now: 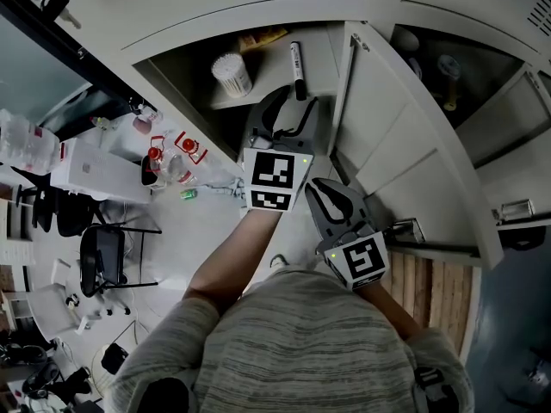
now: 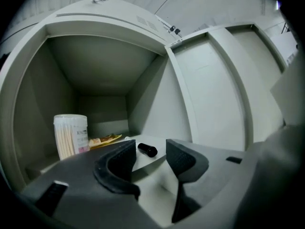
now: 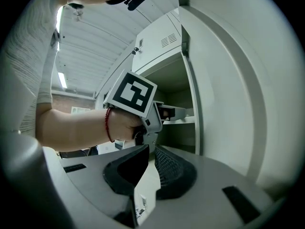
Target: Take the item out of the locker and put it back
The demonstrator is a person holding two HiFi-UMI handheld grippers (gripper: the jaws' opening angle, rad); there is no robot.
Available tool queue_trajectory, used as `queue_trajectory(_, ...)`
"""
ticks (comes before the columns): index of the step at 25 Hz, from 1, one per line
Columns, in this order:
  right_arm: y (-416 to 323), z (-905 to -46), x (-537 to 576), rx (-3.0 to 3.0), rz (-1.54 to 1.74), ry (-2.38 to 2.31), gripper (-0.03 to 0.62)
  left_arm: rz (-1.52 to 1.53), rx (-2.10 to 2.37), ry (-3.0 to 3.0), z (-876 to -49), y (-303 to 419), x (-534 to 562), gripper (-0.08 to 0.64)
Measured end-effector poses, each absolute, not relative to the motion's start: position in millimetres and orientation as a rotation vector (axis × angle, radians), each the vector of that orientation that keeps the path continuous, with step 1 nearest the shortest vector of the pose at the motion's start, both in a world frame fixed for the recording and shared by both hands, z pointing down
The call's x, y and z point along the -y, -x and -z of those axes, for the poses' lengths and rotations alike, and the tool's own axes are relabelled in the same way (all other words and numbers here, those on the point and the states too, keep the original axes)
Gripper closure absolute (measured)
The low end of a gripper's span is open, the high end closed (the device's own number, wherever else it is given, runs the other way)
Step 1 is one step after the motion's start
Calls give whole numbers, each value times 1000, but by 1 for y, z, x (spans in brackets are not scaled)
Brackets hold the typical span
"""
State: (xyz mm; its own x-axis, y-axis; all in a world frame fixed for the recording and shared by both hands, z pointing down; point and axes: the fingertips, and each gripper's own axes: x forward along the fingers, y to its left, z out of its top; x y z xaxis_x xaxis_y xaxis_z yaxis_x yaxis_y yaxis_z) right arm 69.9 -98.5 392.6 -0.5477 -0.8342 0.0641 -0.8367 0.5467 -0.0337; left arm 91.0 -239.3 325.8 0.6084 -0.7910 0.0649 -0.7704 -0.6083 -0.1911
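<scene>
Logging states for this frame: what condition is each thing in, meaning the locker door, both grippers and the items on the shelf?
Locker door: open.
Left gripper: open, empty.
Right gripper: jaws nearly together, nothing between them.
Black marker: lying on the shelf just ahead of the left gripper, not held.
Cotton swab tub: upright on the shelf.
Yellow packet: lying flat towards the shelf's back.

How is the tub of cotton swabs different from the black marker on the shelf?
The cotton swab tub stands upright; the marker lies flat. The tub is wide and pale; the marker is thin and black. Both sit on the same locker shelf, apart from each other.
</scene>
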Motion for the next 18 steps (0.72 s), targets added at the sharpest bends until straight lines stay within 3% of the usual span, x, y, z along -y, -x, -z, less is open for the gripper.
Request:
queue_trajectory(8,-71,-394,102,2744,-109,-1454,537,237,-1403,2690,-331,-99,260,375)
queue_trajectory(18,-71,-390,105,2763,-112,-1441,538,136,-1468,2765,-329,-86,259,477)
